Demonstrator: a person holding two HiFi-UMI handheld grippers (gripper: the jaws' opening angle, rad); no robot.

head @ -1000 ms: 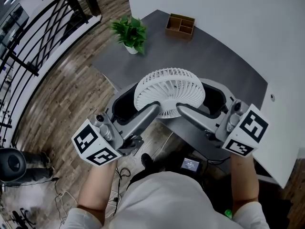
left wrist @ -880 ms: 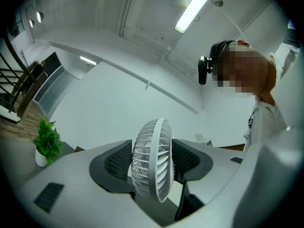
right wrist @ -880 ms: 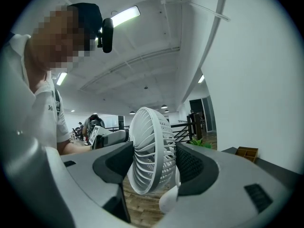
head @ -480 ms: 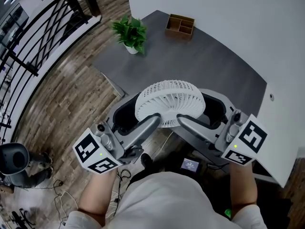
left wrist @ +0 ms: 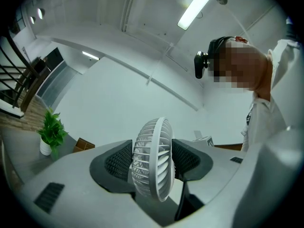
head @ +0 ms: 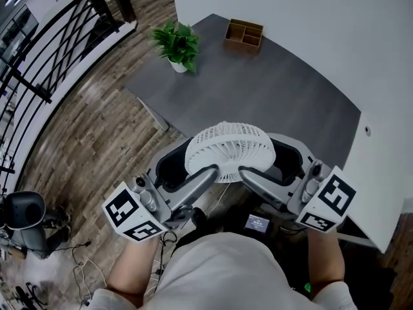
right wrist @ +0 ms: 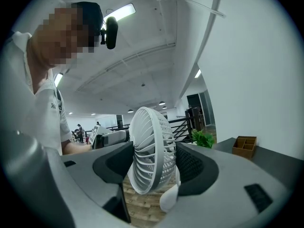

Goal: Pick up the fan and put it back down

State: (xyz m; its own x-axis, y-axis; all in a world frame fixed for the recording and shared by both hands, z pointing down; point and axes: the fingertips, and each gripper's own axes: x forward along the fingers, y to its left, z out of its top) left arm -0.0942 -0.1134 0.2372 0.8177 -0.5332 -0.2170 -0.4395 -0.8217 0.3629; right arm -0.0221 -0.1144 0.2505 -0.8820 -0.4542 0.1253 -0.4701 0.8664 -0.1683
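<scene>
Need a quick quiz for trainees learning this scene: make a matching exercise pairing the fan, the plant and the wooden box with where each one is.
Things:
1. fan
2. plant
3. wooden box

Places:
A. on the desk, at its far edge by the wall
B. on the desk, along the edge facing the railing
C. clamped in the left tool and the right tool

Pairs: 1-C, 2-B, 3-A.

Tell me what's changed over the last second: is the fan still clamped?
The fan, clamped on either side by the left gripper and the right gripper, has moved with both of them toward the person, down the head view, to about the near edge of the table. Neither gripper took hold or let go. The plant and the wooden box stayed put.
</scene>
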